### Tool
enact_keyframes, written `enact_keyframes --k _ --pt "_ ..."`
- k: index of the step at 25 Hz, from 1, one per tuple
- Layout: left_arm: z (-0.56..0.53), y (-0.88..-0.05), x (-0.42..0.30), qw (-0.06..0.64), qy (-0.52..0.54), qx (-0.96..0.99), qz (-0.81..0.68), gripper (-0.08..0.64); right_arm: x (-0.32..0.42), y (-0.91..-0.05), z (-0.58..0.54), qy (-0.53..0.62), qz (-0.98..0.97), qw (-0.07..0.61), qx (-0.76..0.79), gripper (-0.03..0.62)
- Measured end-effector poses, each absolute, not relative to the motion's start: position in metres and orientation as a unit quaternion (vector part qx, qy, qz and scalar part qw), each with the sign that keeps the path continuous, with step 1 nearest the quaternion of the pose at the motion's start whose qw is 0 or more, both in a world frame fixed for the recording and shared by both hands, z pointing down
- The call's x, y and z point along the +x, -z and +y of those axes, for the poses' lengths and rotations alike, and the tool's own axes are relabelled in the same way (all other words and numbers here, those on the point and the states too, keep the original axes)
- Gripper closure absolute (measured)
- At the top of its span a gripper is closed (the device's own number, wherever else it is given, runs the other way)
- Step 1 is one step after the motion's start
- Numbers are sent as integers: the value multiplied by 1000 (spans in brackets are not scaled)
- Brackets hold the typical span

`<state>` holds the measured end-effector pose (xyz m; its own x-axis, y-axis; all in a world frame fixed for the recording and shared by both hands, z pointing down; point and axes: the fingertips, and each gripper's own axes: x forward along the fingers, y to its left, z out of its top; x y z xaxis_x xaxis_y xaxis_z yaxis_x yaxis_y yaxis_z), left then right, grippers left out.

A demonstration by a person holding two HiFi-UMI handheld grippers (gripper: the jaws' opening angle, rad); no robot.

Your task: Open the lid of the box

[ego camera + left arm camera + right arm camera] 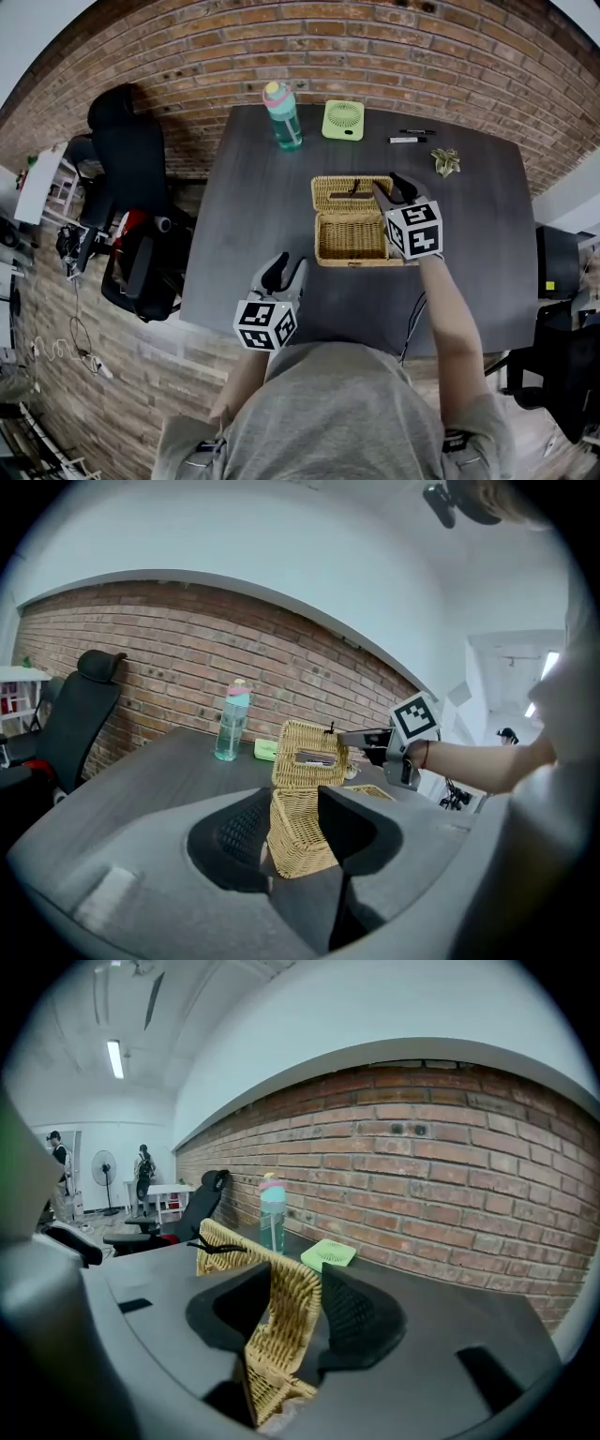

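Observation:
A wicker box point(349, 242) sits mid-table on the dark table point(253, 216); its lid point(349, 191) stands raised, hinged at the far side. My right gripper point(388, 184) is at the lid's right edge. In the right gripper view the woven lid point(281, 1321) fills the gap between the jaws, and the gripper point(287, 1309) is shut on it. My left gripper point(283, 269) hovers near the table's front edge, open and empty. From the left gripper point(292, 829) I see the box point(298, 841), its upright lid point(307, 754) and the right gripper point(364, 740) well ahead.
A teal bottle point(283, 117), a green fan point(343, 120), two markers point(408, 139) and a small dried plant point(445, 161) lie at the table's far side. A black office chair point(131, 159) stands left of the table; a brick wall is behind.

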<state>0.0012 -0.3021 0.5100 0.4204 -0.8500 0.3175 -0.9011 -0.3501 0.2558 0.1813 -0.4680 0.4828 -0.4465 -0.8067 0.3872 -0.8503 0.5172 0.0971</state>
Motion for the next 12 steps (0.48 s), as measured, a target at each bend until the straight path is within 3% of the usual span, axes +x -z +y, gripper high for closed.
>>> enact_keyframes --k 12 --pt "-302 -519 0 217 -67 808 -544 399 182 -503 -512 -104 -846 198 483 422"
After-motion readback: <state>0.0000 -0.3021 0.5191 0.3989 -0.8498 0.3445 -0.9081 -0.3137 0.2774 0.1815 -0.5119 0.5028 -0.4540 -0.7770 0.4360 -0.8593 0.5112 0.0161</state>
